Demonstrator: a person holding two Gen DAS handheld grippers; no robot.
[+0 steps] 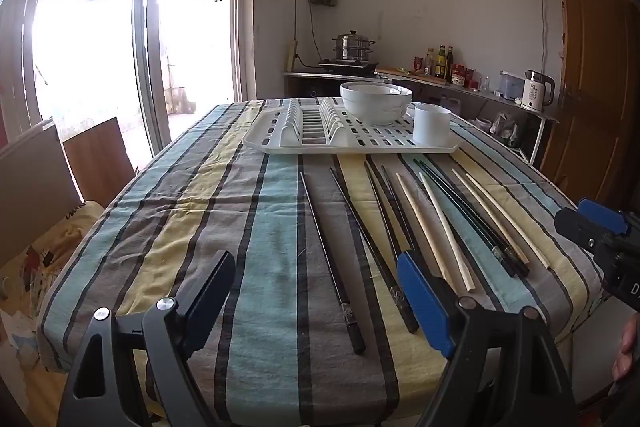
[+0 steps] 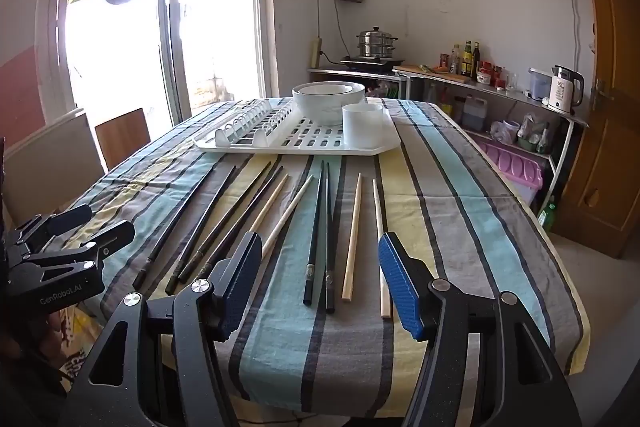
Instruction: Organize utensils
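A: How far along was it?
B: Barely begun. The chopsticks [image 2: 320, 227] all lay on the counter [image 2: 460, 187]; the cup [image 2: 362, 125] on the rack [image 2: 288, 143] looked unfilled. Both the left tool [image 1: 312, 303] and right tool [image 2: 320, 279] were wide, holding nothing.

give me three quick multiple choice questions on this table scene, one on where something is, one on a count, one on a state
1. Where does the white cylindrical cup stand?
A. on the white plastic drying rack
B. on the striped tablecloth
C. on the far counter

2. How many pale wooden chopsticks lie on the cloth?
A. two
B. four
C. six

3. How is the right gripper?
A. shut on a chopstick
B. open, holding nothing
C. shut, empty

Answers:
1 A, the cup sits on the rack's near corner beside the stacked white bowls.
2 B, four pale sticks show among the dark chopsticks.
3 B, its blue pads stand wide apart with only cloth and lying chopsticks between them.
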